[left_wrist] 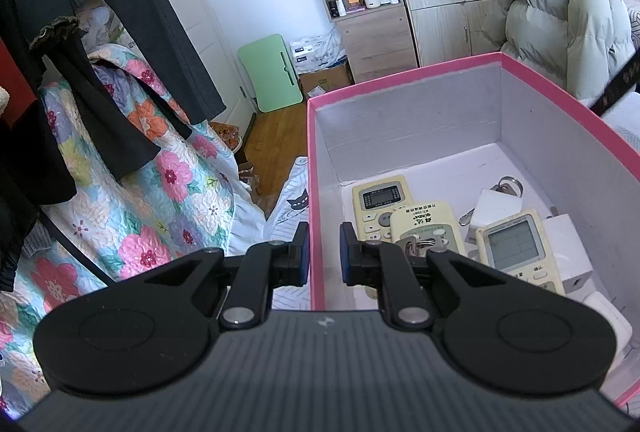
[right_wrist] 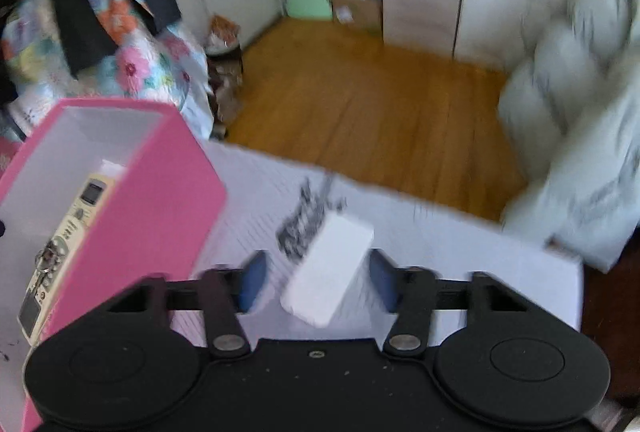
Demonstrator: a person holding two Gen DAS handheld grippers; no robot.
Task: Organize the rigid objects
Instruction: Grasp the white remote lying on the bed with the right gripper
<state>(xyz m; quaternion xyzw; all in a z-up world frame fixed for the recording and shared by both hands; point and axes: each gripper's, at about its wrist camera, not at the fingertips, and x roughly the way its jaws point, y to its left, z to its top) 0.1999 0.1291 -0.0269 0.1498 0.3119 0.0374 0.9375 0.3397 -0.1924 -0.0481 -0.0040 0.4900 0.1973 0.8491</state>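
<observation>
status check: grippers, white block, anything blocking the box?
Left gripper straddling pink box wall. Right gripper open around white block on bed, not gripped. Nothing in the way.
</observation>
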